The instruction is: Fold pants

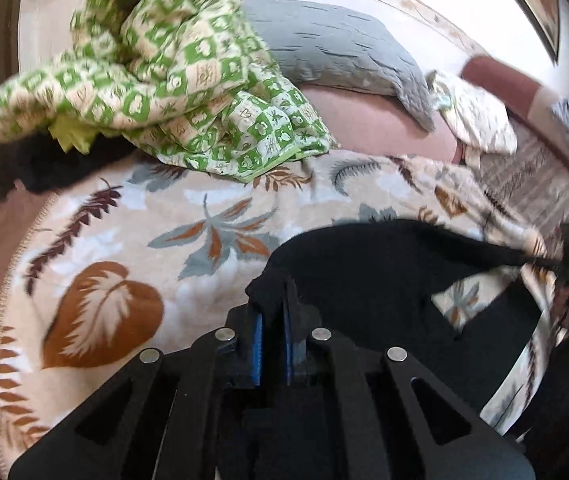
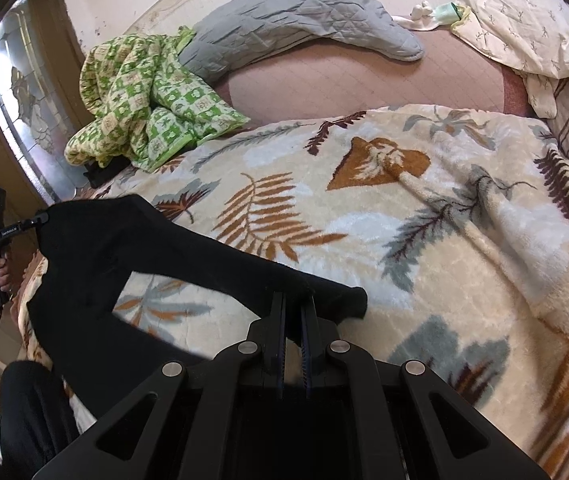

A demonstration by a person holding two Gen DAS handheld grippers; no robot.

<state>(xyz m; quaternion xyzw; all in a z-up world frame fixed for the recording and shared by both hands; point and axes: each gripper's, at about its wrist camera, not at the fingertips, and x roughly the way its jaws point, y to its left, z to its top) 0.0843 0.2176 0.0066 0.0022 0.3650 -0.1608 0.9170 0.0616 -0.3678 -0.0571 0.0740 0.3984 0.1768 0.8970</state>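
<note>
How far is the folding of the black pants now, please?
Done: both tongs are shut on the black pants, the left tongs and the right tongs each pinching a separate edge. In hand: the cloth hangs stretched between them above the leaf-print blanket. Left: no fold shows yet; the pants still need laying flat and folding.

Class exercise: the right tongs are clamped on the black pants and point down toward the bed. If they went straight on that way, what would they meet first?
Probably the leaf-patterned blanket. The right tongs are shut on the black pants, and just beyond the cloth edge lies blanket; depth is unclear.
</note>
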